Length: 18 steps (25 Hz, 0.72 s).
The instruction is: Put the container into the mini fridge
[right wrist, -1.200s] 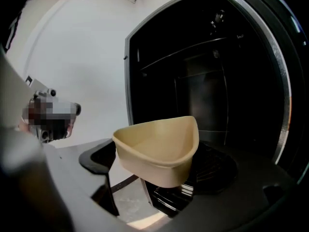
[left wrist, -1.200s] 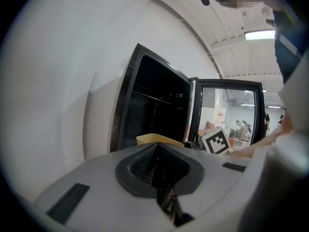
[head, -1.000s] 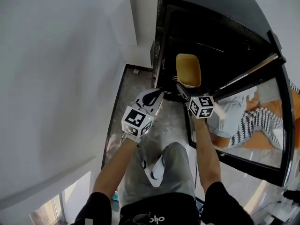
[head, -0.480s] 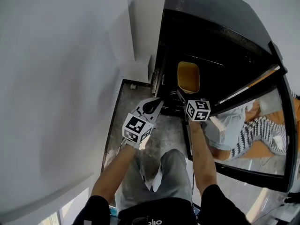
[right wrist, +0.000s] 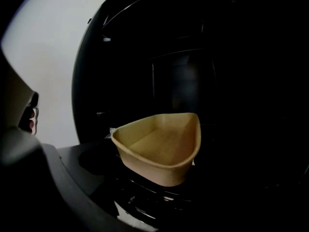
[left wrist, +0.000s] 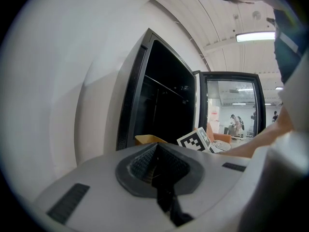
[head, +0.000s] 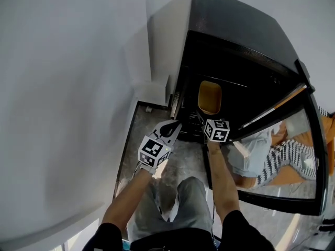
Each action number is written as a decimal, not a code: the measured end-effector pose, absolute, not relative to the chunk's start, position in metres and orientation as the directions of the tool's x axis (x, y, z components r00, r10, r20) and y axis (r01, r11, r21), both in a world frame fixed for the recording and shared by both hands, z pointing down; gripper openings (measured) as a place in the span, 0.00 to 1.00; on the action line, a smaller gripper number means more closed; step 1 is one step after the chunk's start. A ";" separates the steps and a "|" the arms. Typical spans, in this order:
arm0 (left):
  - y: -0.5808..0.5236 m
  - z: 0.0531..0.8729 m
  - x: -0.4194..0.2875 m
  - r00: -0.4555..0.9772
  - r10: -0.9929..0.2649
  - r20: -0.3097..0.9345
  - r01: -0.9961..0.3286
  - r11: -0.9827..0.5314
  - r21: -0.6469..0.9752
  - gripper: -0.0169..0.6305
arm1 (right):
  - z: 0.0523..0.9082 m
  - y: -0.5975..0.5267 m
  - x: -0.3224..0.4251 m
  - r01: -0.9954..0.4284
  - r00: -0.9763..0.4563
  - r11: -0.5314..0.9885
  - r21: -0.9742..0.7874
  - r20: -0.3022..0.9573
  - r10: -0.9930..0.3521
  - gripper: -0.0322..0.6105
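I have the tan, round-cornered paper container (right wrist: 159,146) between the jaws of the right tool (head: 205,118). Those jaws are spread wide around it. Its left wall lies against the left jaw, and the right side is lost in the dark. In the right gripper view the container fills the lower middle, open side up and empty, with one rounded corner turned toward the camera. Its far rim reaches into the black interior.

From the head view, the container sits inside the open front of the black mini fridge (head: 235,30), low in the cavity and near the left wall, straight ahead of the right tool's tips. It hangs just above the dark bottom of the compartment, where a few glints show under its base. I cannot tell whether it touches anything there.

The fridge's glass door (head: 293,156) is swung wide open to the right. The right forearm runs alongside its inner edge.

The left tool (head: 168,125) is pressed together and carries nothing. In its own view the two jaws meet in a dark seam. It stays outside the fridge, just left of the right tool, near the lower left corner of the opening and above the grey floor (head: 144,122). A white wall (head: 63,88) fills the left side.
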<state>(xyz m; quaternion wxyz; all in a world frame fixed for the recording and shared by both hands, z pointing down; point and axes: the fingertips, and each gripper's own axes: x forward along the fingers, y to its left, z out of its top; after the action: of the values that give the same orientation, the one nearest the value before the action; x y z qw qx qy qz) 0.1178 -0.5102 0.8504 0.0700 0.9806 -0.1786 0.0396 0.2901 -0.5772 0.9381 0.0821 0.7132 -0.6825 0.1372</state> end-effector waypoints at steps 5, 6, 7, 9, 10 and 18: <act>-0.513 0.850 0.114 0.929 -0.352 0.113 -0.365 -0.921 0.132 0.04 | 0.945 -0.582 0.288 -0.998 0.028 -0.048 -0.049 0.347 -0.937 0.84; -0.512 0.850 0.113 0.929 -0.352 0.114 -0.365 -0.922 0.132 0.04 | 0.946 -0.583 0.287 -0.998 0.028 -0.045 -0.041 0.356 -0.934 0.86; -0.511 0.849 0.113 0.929 -0.350 0.116 -0.364 -0.922 0.131 0.04 | 0.946 -0.584 0.285 -0.998 0.025 -0.042 -0.039 0.362 -0.932 0.89; -0.508 0.847 0.112 0.930 -0.348 0.120 -0.362 -0.923 0.130 0.04 | 0.947 -0.582 0.284 -0.998 0.018 -0.039 -0.048 0.371 -0.928 0.93; -0.506 0.846 0.112 0.930 -0.348 0.122 -0.362 -0.923 0.131 0.04 | 0.948 -0.579 0.284 -0.998 0.015 -0.038 -0.054 0.378 -0.926 0.94; -0.495 0.821 0.100 0.922 -0.356 0.154 -0.378 -0.915 0.145 0.04 | 0.939 -0.537 0.277 -0.997 -0.003 -0.033 -0.075 0.432 -0.902 0.97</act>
<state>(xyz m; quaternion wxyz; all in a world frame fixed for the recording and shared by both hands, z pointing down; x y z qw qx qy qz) 0.0995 -0.4949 0.8211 0.0862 0.9764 -0.1879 0.0623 0.2765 -0.5374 0.9393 0.1283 0.6943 -0.6836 0.1851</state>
